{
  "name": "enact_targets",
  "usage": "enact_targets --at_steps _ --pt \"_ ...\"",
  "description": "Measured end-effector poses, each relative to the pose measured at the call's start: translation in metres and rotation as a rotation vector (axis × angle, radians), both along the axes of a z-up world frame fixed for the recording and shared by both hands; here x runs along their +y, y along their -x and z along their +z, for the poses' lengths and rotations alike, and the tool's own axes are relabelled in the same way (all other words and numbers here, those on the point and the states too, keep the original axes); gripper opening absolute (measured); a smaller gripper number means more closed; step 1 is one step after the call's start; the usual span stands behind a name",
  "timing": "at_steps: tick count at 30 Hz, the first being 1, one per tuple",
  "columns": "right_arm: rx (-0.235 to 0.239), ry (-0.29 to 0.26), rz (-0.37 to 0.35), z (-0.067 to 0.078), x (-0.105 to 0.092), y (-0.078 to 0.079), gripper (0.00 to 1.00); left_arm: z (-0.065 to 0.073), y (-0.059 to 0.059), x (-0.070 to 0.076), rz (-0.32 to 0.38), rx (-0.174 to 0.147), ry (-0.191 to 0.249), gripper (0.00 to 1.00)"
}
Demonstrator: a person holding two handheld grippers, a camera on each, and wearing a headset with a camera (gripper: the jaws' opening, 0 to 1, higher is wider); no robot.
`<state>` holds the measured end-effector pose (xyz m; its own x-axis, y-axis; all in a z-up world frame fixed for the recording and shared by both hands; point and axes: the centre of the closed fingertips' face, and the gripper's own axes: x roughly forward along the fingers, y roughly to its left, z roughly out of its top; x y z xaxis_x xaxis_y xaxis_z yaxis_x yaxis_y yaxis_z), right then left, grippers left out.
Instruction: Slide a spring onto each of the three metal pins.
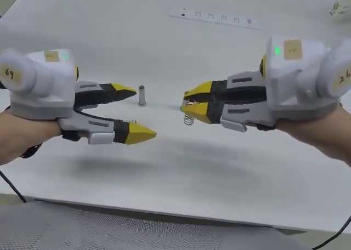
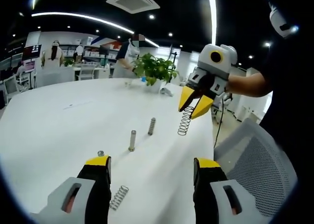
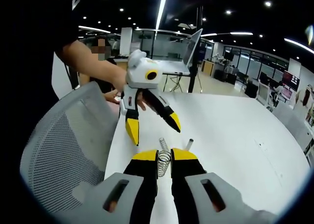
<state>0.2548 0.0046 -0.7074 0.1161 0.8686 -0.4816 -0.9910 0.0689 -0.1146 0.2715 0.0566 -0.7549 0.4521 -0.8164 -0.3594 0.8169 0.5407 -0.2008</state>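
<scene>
A bare metal pin [image 1: 142,95] [image 2: 132,140] [image 3: 190,144] stands on the white table between the two grippers. In the left gripper view a second pin [image 2: 152,126] behind it wears a spring, and a short stub [image 2: 100,154] stands nearer. A loose spring [image 2: 119,197] [image 1: 130,121] lies flat by my left gripper [image 1: 141,112] [image 2: 153,162] [image 3: 153,127], which is open and empty. My right gripper [image 1: 185,101] [image 3: 164,155] [image 2: 195,103] is shut on another spring [image 1: 188,118] [image 3: 164,161] [image 2: 185,122], which hangs above the table to the right of the bare pin.
A white power strip [image 1: 214,17] lies at the far side of the table [image 1: 175,173]. A grey mesh chair [image 1: 82,228] [image 3: 64,150] sits at the near edge. A potted plant [image 2: 154,69] stands at the table's end, with people behind it.
</scene>
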Motion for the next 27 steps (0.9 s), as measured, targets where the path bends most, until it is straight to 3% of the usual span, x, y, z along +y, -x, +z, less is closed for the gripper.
enact_targets --at_steps 6,8,15,22,27 --pt "-0.003 0.006 -0.021 -0.005 -0.004 -0.005 0.06 -0.002 -0.003 0.017 0.053 -0.020 -0.022 0.69" --pt "0.001 0.005 -0.032 -0.008 -0.006 -0.007 0.06 -0.001 -0.004 0.023 0.079 -0.011 -0.007 0.74" --pt "-0.013 0.009 -0.064 -0.014 -0.009 -0.014 0.07 -0.004 -0.005 0.041 0.129 -0.009 -0.017 0.89" --pt "-0.001 -0.007 -0.082 -0.014 -0.009 -0.017 0.07 -0.006 -0.004 0.047 0.149 -0.003 -0.017 0.98" --pt "-0.009 -0.001 -0.092 -0.016 -0.009 -0.021 0.07 -0.007 -0.004 0.047 0.148 0.003 -0.018 0.98"
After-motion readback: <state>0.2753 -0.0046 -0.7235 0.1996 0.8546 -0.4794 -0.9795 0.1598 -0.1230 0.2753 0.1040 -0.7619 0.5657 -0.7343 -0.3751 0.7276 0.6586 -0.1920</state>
